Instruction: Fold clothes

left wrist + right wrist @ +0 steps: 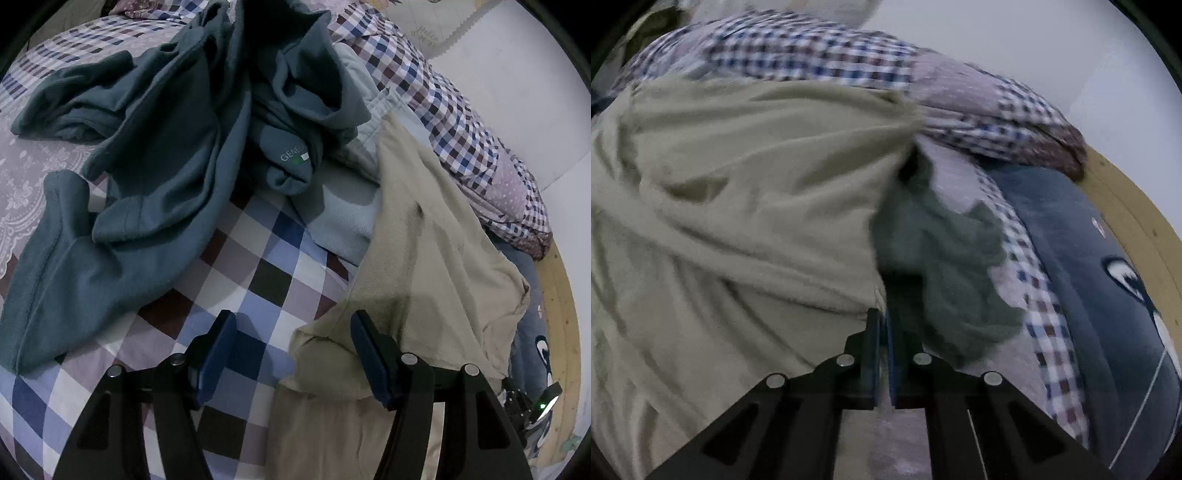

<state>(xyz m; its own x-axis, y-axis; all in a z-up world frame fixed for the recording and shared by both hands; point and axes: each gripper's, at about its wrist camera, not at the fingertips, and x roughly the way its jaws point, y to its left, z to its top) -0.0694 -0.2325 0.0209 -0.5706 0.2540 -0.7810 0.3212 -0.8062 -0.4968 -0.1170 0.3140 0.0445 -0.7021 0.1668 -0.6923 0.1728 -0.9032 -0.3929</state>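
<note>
Left gripper (293, 356) fingers apart; right gripper (882, 356) seemingly pinching beige garment (738, 177).

A crumpled sweatshirt (155, 147) was spread on the bedsheet (258, 280), left of a draped garment (424, 266); a pillow (424, 92) lay behind both.

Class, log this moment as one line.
left gripper: open | right gripper: shut on beige garment | teal hoodie: unfolded

Matt fleecy teal garment (159, 155), soft beige cloth (424, 266), smooth checked cotton bedsheet (258, 280), bare wooden bed frame (1134, 218)
</note>
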